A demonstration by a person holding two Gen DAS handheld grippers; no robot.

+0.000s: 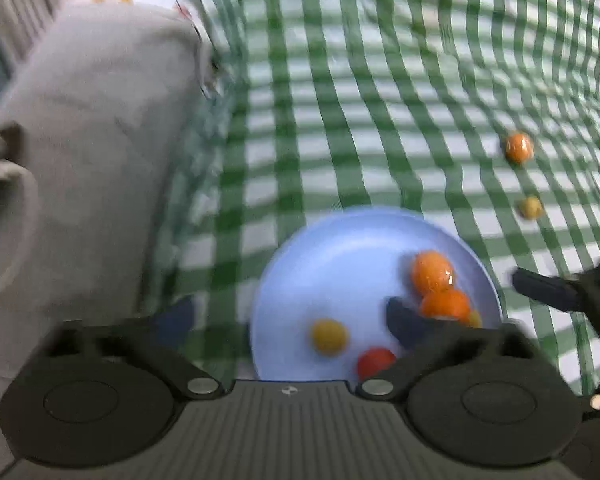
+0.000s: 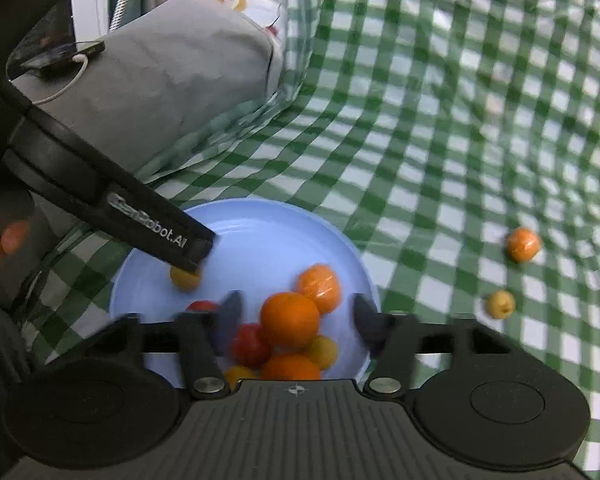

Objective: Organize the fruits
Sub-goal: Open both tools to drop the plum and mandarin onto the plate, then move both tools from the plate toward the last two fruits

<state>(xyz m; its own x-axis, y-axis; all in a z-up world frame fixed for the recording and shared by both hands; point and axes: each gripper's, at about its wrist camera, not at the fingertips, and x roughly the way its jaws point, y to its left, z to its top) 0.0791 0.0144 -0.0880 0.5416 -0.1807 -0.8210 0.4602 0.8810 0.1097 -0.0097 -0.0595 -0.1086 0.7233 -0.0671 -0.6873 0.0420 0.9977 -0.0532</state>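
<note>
Well, round glossy fruits [image 2: 290, 319] fill smooth, perhaps plastic, plate [image 2: 260, 224].

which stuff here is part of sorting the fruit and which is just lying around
Part of the job:
- blue plate with the fruit piled in it
- loose orange fruit on the cloth
- loose yellow fruit on the cloth

Just lying about:
- grey cushion
- phone with white cable on the cushion
- green checked tablecloth

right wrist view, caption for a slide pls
Open right gripper above a blue plate of fruit; two fruits remain on the checked cloth.
</note>
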